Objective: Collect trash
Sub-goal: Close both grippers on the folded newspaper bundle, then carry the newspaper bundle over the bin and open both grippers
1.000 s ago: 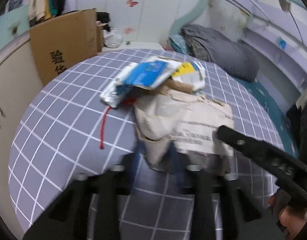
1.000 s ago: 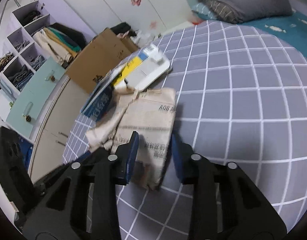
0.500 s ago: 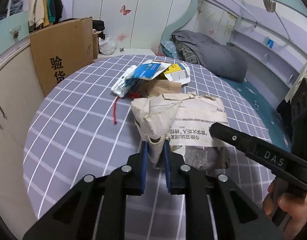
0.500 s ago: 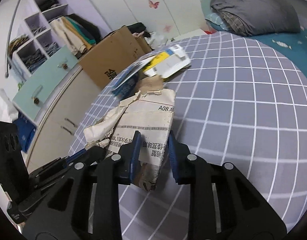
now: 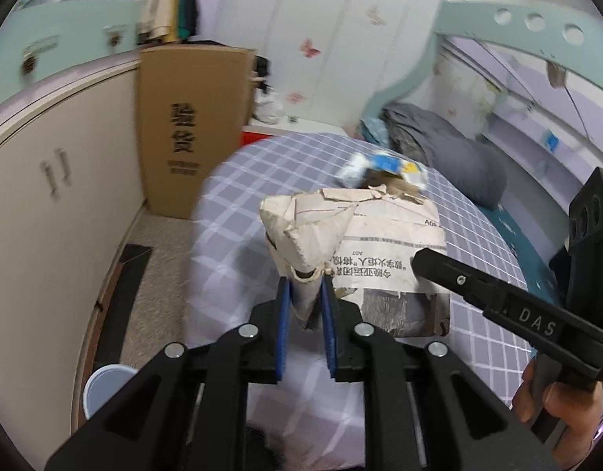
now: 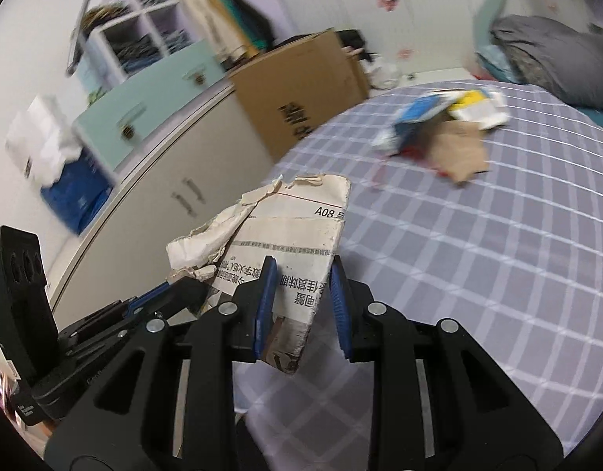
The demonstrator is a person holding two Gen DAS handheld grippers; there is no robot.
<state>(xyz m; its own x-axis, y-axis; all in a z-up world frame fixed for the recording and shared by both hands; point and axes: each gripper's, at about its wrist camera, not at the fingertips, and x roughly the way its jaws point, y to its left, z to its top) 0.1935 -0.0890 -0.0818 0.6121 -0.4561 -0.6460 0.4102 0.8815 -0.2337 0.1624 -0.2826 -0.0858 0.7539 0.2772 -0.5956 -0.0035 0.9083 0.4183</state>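
Behind the held newspaper [image 5: 379, 243], much of the checked bedspread [image 5: 238, 180] is hidden in the left wrist view, and the paper's lower edge is cut off by the black gripper bodies. The background is smeared by blur in both views, so the print on the small packets cannot be read. A pile of leftover trash [image 6: 446, 117], made up of blue, yellow and white packaging with a brown piece of cardboard, is seen lying farther up the bedspread, well apart from the newspaper. A tall cardboard box [image 5: 191, 125] is stood against the cream cabinet [image 5: 58, 180] beside the bed, and a grey rolled blanket [image 6: 552, 62] is seen at the bed's far end. A white round container [image 5: 105, 388] is partly visible on the floor, its lower part cut off by the left gripper's body.

The newspaper is held clear of the bedspread between both tools. Its crumpled corner is pinched by the left gripper [image 5: 306, 306], whose blue pads are pressed against the folded paper. Its other edge is clamped in the right gripper [image 6: 301, 306], with the sheet lying against the left-hand pad; contact at the other pad cannot be made out clearly. A hand [image 5: 552, 412] is seen on the right gripper's handle.
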